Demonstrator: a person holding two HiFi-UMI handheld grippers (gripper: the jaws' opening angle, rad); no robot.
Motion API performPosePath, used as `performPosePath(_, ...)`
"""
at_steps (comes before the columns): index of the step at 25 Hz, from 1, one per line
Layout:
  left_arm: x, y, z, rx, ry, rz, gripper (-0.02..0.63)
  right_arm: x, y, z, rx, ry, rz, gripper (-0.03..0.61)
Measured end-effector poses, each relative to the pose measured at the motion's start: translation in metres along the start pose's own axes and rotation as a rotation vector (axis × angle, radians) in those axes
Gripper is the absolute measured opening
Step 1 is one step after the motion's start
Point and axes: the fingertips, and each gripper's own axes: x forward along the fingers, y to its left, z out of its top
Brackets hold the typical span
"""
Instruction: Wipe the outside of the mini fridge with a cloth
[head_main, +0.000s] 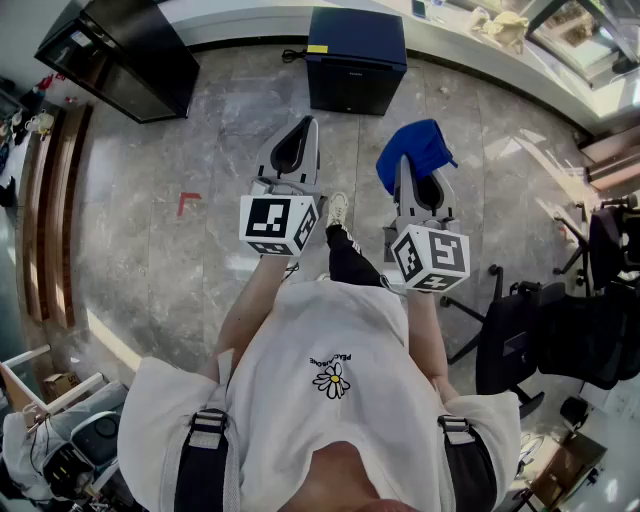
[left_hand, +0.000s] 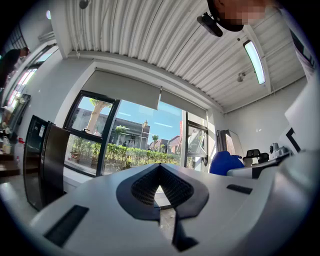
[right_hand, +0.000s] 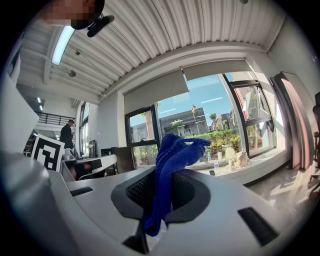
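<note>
Left claw: your left gripper (head_main: 301, 133) (left_hand: 160, 168) is held out over the floor with its jaws brought together. Nothing sits between them; through the small gap behind the pads you see only floor.
Right claw: your right gripper (head_main: 407, 172) (right_hand: 165, 173) is clamped on the bright blue woven cloth (head_main: 418, 150) (right_hand: 173, 149). The cloth is pinched low between the pads and bunches up above the tips.
Cloth's lie: in the head view it drapes over the front of the right jaws, off the floor.
Task's thing: the dark navy box-shaped mini fridge (head_main: 355, 60) stands on the grey marbled floor (head_main: 225, 125) ahead of you, against the pale ledge under the windows. Both claws are well apart from it.
Your stance: both grippers are side by side at about the same height, pointing forward toward the fridge.
Surroundings: a tall black cabinet (head_main: 120, 55) stands to the fridge's left, and a black office chair (head_main: 530, 340) is at your right.
</note>
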Motion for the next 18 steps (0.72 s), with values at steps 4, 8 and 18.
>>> performPosePath(4, 0.067, 0.033, -0.002, 0.002, -0.012, 0.009, 0.003, 0.076, -0.031, 0.006, -0.036, 0.022, 0.014, 0.061)
performPosePath(8, 0.133, 0.059, 0.004, 0.019, -0.055, -0.001, 0.003, 0.147, -0.058, 0.019, -0.046, 0.034, 0.041, 0.061)
performPosePath(18, 0.237, 0.107, 0.001, 0.064, -0.036, 0.044, 0.003, 0.26, -0.074, 0.043, -0.068, 0.024, 0.119, 0.061)
